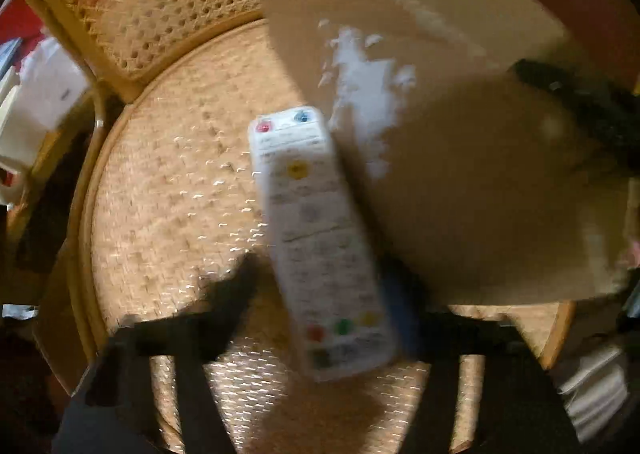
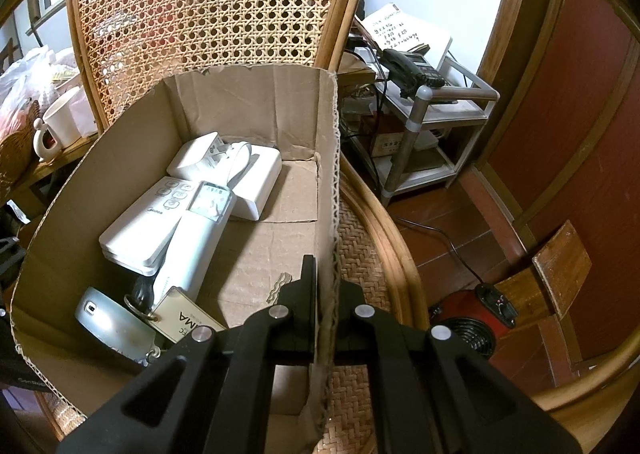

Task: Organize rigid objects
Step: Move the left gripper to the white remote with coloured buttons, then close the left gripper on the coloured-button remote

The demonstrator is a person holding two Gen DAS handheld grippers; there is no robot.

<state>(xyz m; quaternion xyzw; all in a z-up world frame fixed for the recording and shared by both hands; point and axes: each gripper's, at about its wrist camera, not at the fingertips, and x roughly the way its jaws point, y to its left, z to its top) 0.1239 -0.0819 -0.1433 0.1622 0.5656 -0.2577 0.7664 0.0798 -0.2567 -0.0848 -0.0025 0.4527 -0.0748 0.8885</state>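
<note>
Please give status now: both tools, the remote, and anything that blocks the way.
Right tool shut on cardboard box wall. Left tool around white remote on the chair seat, grip unclear in blur. Box close beside remote.

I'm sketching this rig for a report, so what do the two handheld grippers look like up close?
The right gripper is matte black plastic: angular link arms with triangular cut-outs, joined by round silver pins, ending in flat, narrow fingers. The left gripper is also black, but the picture is blurred, so only dark, straight bars show. No cables, markings or sleeves are visible.
</note>
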